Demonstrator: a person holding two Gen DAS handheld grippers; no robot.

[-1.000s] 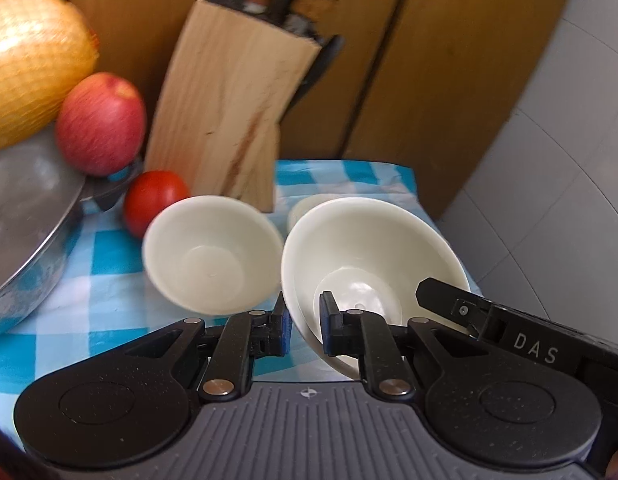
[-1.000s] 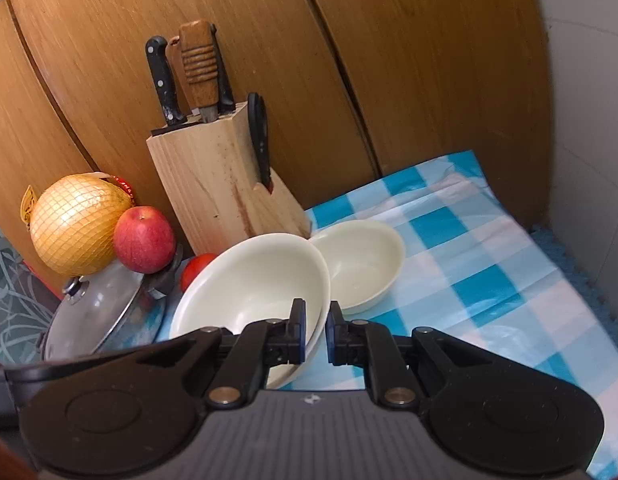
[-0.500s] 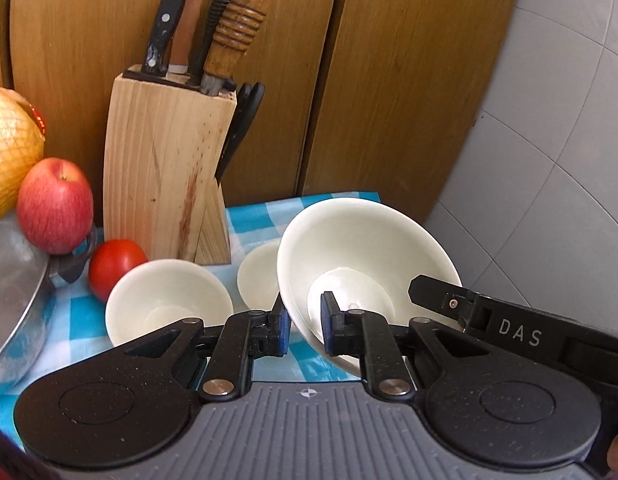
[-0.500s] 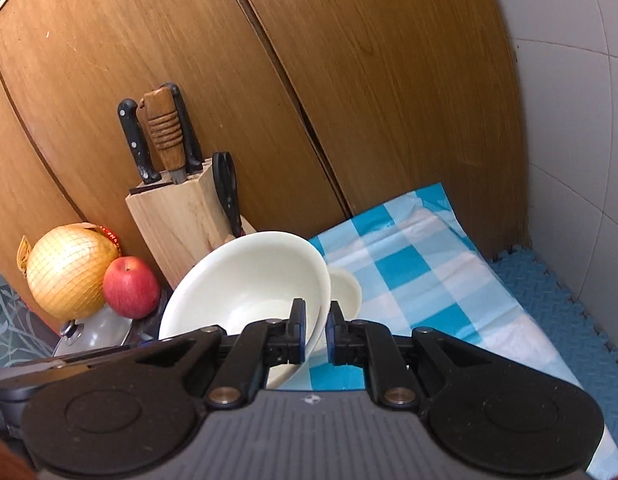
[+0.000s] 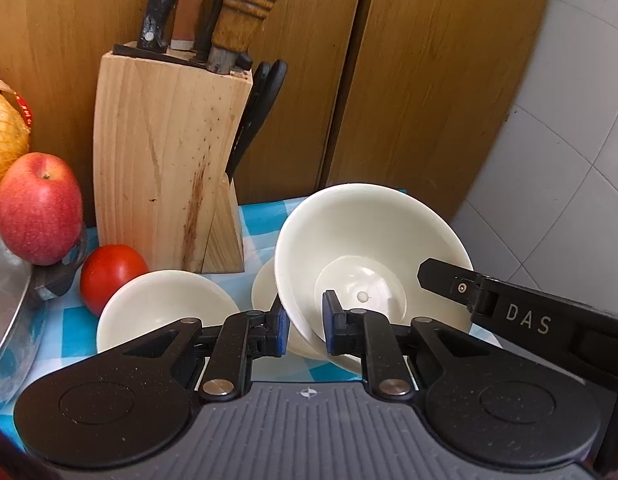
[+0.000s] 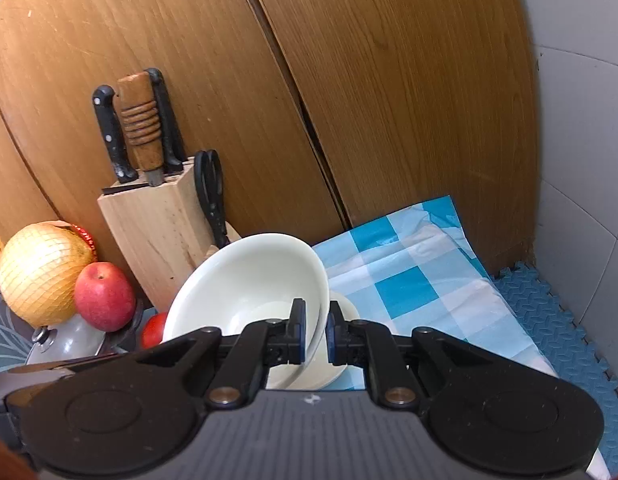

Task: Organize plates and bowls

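A large cream bowl (image 5: 369, 240) is held tilted above the checked cloth by both grippers. My left gripper (image 5: 305, 326) is shut on its near left rim. My right gripper (image 6: 316, 330) is shut on its right rim; the bowl also shows in the right wrist view (image 6: 249, 276). The right gripper's finger (image 5: 509, 312) shows at the bowl's right side in the left wrist view. A smaller cream bowl (image 5: 165, 308) sits on the cloth to the left. Another small cream bowl (image 5: 263, 288) lies partly hidden behind and under the large one, also in the right wrist view (image 6: 343, 340).
A wooden knife block (image 5: 165, 168) with knives and scissors stands against the wooden cabinet doors (image 6: 389, 80). A tomato (image 5: 109, 272), an apple (image 5: 37, 208), a netted pomelo (image 6: 41, 272) and a pot lid (image 5: 5, 320) are at the left. Blue foam mat (image 6: 549, 320) and tiled wall lie at the right.
Both grippers have lifted the large bowl off the cloth and hold it higher and tilted. The views have shifted towards the knife block and cabinet.
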